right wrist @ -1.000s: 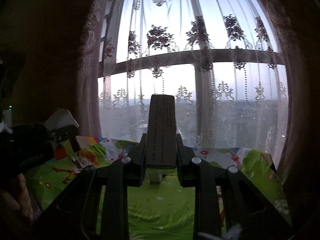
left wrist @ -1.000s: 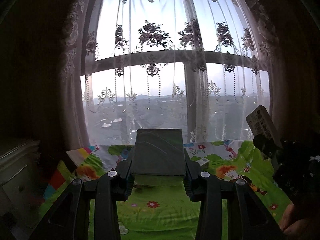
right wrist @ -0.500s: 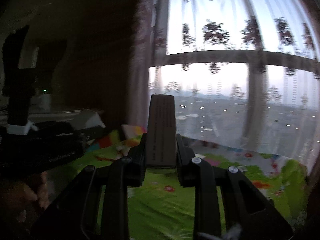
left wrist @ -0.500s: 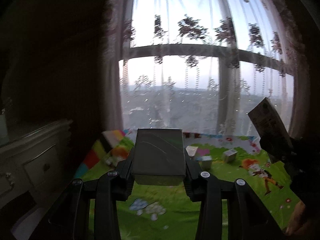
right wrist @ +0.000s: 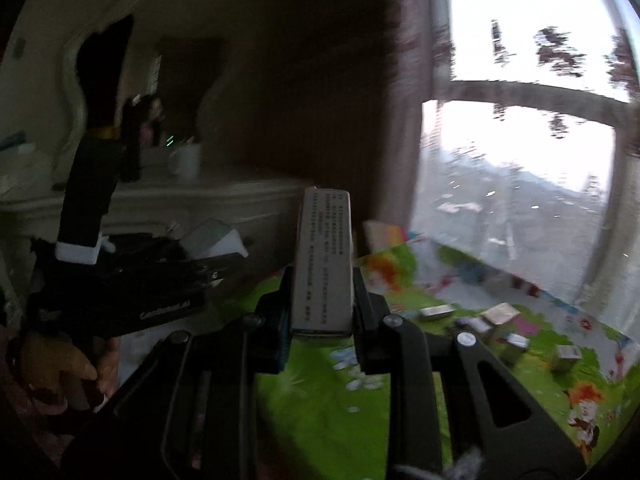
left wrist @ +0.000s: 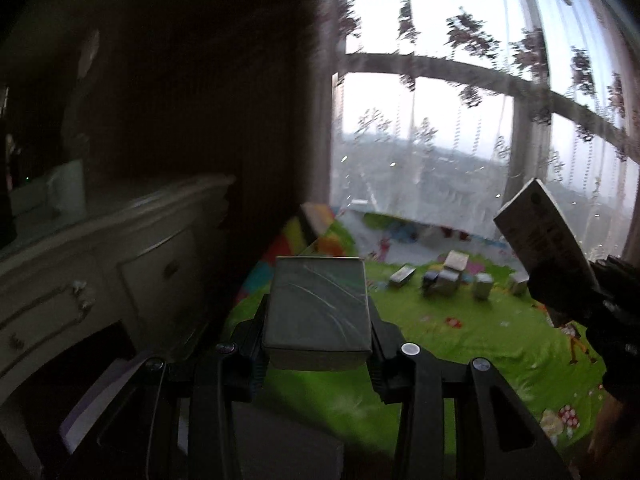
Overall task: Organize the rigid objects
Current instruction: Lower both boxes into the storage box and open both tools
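Left wrist view: your left gripper [left wrist: 318, 356] is clamped on a wide grey box [left wrist: 318, 316], held above the near edge of the green play mat [left wrist: 460, 344].
Right wrist view: your right gripper [right wrist: 322, 312] is clamped on a narrow printed box [right wrist: 324, 260], also over the mat's near edge.
Mat's far side: several small boxes [left wrist: 444, 280] stand near the curtained window [left wrist: 460, 140].
Left of mat: white dresser [left wrist: 100, 248].
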